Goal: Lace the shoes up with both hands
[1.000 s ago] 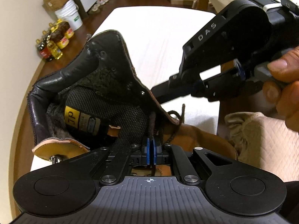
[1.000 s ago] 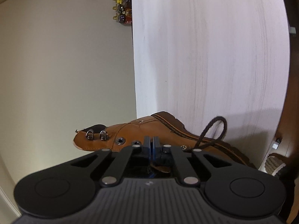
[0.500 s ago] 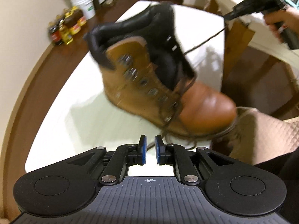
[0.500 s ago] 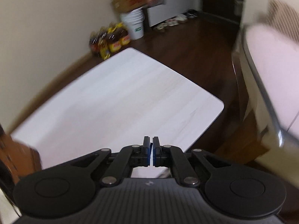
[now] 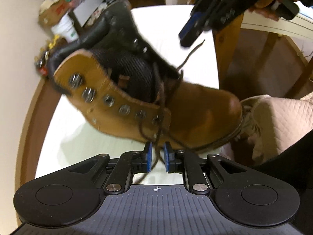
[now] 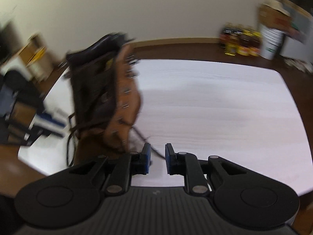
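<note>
between the parted left fingers (image 5: pixel 148 156) a lace (image 5: pixel 159 129) of the boot (image 5: pixel 195 113); right fingers (image 6: pixel 145 160) parted, empty

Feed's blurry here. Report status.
Left gripper open, lace between fingers. Right gripper open, empty. Boot on table, upper eyelets unlaced.

The right gripper (image 6: pixel 157 157) hangs over the white table (image 6: pixel 215 107) with its blue-padded jaws parted and nothing between them. Just left of it stands a blurred tan lace-up boot (image 6: pixel 117 98); a dark lace (image 6: pixel 144 139) trails from it toward the left pad. Bottles (image 6: pixel 239 43) line the far wall.
</note>
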Tool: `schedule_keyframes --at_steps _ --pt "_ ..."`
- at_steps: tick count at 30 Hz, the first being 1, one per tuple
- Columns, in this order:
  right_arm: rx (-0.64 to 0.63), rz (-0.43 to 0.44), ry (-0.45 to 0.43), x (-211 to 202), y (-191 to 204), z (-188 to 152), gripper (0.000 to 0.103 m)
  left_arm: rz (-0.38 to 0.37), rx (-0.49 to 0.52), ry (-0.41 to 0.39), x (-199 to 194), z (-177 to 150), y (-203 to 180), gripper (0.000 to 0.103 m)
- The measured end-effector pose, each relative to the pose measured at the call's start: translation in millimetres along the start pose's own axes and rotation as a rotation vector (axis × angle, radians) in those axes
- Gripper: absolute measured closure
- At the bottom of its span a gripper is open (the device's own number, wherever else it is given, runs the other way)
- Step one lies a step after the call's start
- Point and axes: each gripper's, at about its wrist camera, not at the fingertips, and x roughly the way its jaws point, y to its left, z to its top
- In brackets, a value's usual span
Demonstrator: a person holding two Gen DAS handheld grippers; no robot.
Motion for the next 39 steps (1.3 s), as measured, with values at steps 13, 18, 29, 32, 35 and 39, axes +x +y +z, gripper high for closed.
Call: schedule_keyframes --at_steps 13,18,29,32,35,39 --pt "-0.187 0.014 -0.012 -5 8 -12 0.085 -0.013 -0.043 0.007 -6 10 4 0.101" --pt "-0.426 -0.020 -0.008 18 31 -6 0.085 -0.008 -0.049 0.006 -14 11 9 0.101" --pt "-0.353 -0.235 0.129 21 -17 -13 0.102 0.050 -0.111 0.115 -25 -17 22 0.102" --pt "-0.251 -0.365 0.217 18 -62 -30 0.103 0.064 -0.136 0.138 -27 -29 29 0.102" --pt "-0.215 -0.366 0.226 12 -76 -34 0.102 0.038 -0.166 0.110 -34 -29 33 0.102" --pt "-0.249 -0.263 0.149 11 -53 -24 0.094 0.021 -0.134 0.080 -37 -20 26 0.101"
